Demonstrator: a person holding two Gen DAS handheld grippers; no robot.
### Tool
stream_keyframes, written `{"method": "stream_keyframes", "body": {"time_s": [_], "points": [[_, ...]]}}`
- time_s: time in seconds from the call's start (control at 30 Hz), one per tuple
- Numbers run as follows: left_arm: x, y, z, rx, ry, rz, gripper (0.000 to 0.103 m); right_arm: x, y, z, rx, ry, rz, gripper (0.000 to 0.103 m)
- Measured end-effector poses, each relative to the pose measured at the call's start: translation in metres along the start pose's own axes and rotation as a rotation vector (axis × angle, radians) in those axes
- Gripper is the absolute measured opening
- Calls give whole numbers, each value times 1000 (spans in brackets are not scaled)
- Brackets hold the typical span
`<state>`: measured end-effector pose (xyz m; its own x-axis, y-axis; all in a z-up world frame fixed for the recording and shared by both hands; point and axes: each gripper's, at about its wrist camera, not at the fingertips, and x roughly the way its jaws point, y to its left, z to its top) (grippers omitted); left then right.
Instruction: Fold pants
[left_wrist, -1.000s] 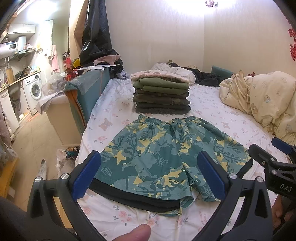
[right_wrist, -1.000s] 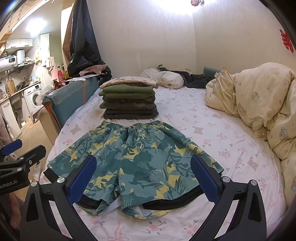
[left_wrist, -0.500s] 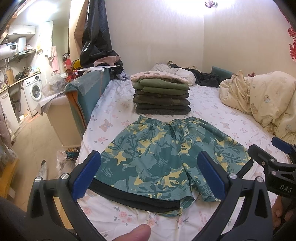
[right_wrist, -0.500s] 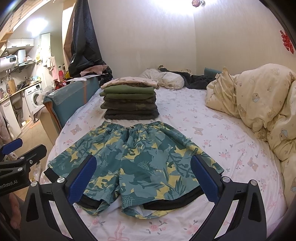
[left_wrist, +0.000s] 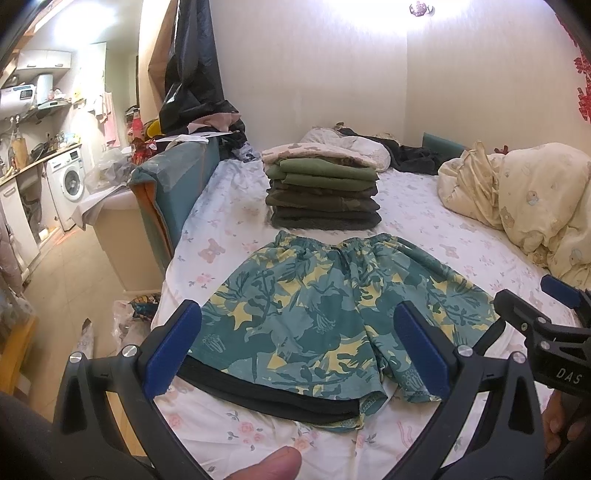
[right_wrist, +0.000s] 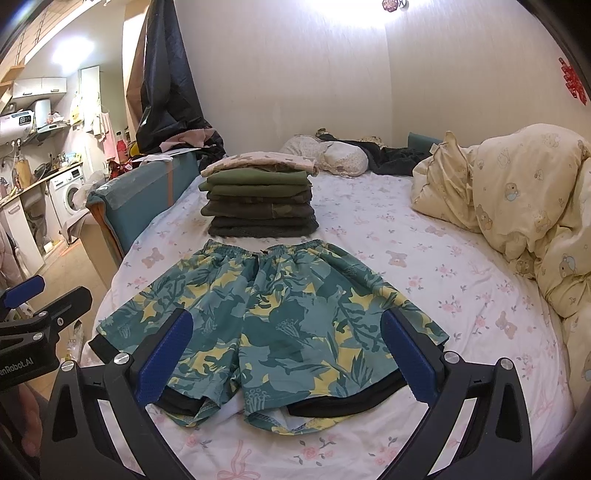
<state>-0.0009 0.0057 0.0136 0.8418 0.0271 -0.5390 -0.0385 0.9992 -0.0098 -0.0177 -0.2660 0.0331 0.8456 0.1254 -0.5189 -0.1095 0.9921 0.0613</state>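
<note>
Teal shorts with a yellow leaf print and black hems (left_wrist: 332, 306) lie spread flat on the bed, waistband away from me; they also show in the right wrist view (right_wrist: 273, 314). My left gripper (left_wrist: 299, 347) is open and empty, above the shorts' left leg hem. My right gripper (right_wrist: 288, 358) is open and empty, above the hems near the bed's front edge. Each gripper shows at the edge of the other's view: the right one (left_wrist: 554, 332), the left one (right_wrist: 33, 325).
A stack of folded green and dark clothes (left_wrist: 321, 192) stands just behind the waistband. A cream duvet (right_wrist: 517, 214) is heaped at the right. A teal headboard (left_wrist: 166, 184) and the bed's left edge drop to the floor. Pillows and dark clothes lie by the wall.
</note>
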Motion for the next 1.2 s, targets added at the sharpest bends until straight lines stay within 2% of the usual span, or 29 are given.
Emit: {"method": "stream_keyframes", "body": {"time_s": [0.77,0.97,1.03,1.1,1.13,1.2], "points": [[0,1,-1,0,-3,2,102,0,0,0,3,4,-1,103],[2,3,-1,1,18,9,102,3,-2,-1,12,18,5,103],[4,4,-1,5,36,33,102,11,-17,0,64,64,18,103],[8,6,-2,4,52,58,102,25,-51,7,180,138,19,103],[10,7,-3,2,60,58,102,34,-81,11,282,181,10,103],[13,7,-5,5,67,53,102,45,-118,18,397,209,20,103]]}}
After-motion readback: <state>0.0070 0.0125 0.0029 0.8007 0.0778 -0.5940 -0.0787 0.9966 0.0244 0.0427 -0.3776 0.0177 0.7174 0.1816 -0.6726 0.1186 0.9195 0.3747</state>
